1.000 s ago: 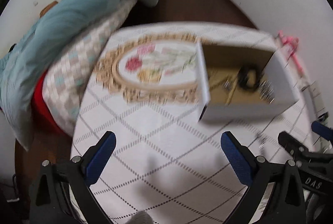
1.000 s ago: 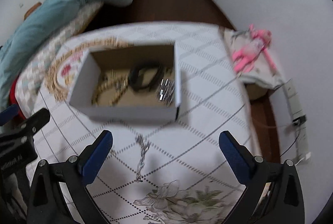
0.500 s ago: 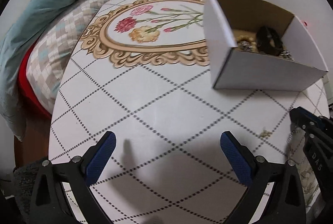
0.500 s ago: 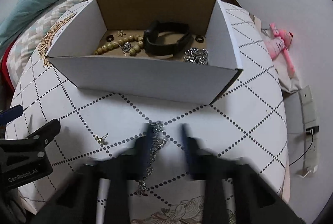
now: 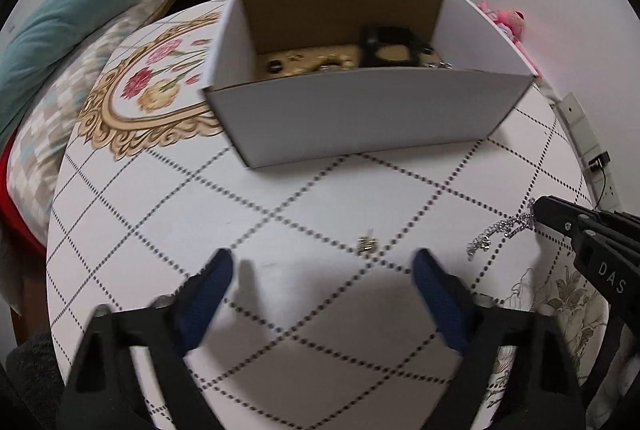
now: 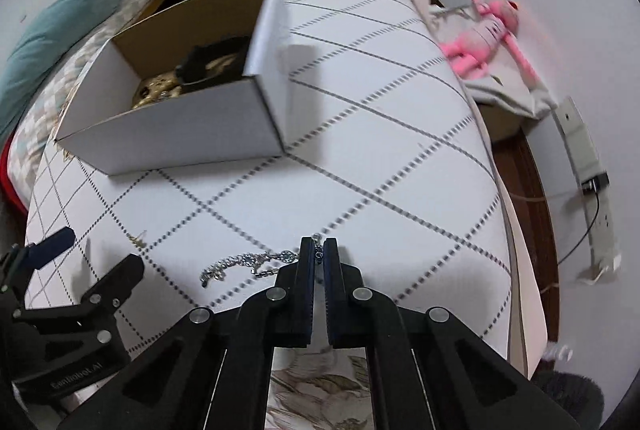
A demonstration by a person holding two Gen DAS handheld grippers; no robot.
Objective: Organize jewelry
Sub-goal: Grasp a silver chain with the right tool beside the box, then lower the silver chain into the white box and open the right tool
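Right gripper (image 6: 319, 254) now clamped on silver chain (image 6: 236, 264) — "DAS" on its side; left gripper (image 5: 324, 282) agape.

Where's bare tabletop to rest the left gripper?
Bare cloth lies between the box front and the left gripper, left of the earring. To its right it's crowded: the chain and the right gripper shut on it.
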